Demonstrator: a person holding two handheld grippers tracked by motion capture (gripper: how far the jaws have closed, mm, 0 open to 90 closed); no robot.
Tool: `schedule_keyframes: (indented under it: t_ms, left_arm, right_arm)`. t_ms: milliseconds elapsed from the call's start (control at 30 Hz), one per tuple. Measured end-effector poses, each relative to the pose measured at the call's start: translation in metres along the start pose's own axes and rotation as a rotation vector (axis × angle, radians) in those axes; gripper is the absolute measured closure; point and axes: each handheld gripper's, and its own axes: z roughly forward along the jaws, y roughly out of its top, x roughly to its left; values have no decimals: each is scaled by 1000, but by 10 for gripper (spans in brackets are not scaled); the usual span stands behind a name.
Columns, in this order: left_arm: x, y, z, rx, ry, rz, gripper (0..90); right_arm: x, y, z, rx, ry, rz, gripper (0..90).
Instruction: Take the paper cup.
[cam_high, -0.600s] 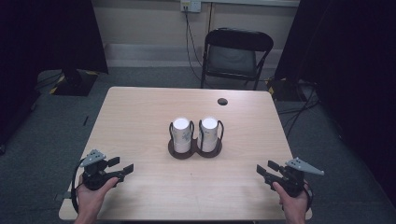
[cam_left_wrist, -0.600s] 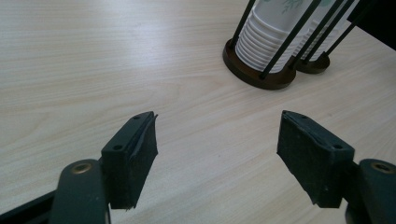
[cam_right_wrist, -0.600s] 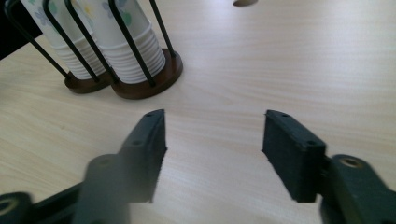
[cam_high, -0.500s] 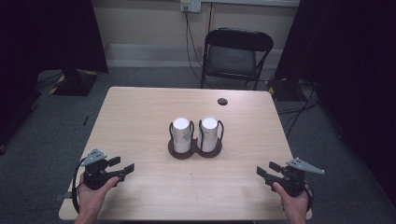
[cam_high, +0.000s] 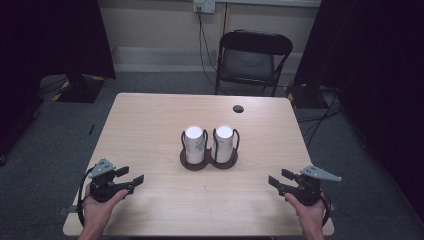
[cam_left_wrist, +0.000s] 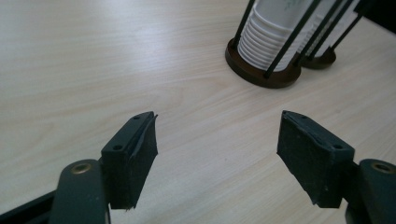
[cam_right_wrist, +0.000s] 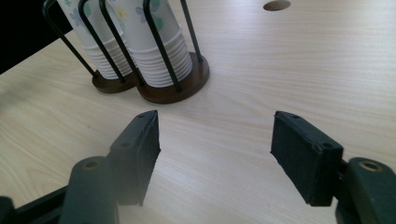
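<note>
Fingers of both grippers spread wide, empty, cup stacks rimmed close up, chair from above

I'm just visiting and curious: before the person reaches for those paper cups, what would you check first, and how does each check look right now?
1. Left tongs open, nothing between the pads: ok.
2. Right tongs open and empty: ok.
3. Cup holder upright at the middle of the table: ok.
4. Both cup stacks, left stack and right stack, seated inside the wire loops: ok.
5. Bare tabletop between each pair of tongs and the holder: ok.
6. Whether the top cup will lift free of its stack: cannot tell.
</note>
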Motion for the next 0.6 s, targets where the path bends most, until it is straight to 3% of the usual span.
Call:
schedule_keyframes:
  t_ms: [167, 200, 433, 600]
  left_arm:
    - [-4, -1, 1, 7, -16, 9, 284]
    - [-4, 0, 1, 6, -21, 9, 284]
    - [-1, -2, -1, -6, -3, -18, 284]
    - [0, -2, 0, 4, -6, -16, 284]
  right_arm:
    - [7, 7, 4, -6, 24, -25, 345]
    - [12, 11, 10, -3, 49, -40, 345]
    - [25, 29, 26, -5, 91, -87, 361]
    - [31, 43, 36, -16, 109, -118, 395]
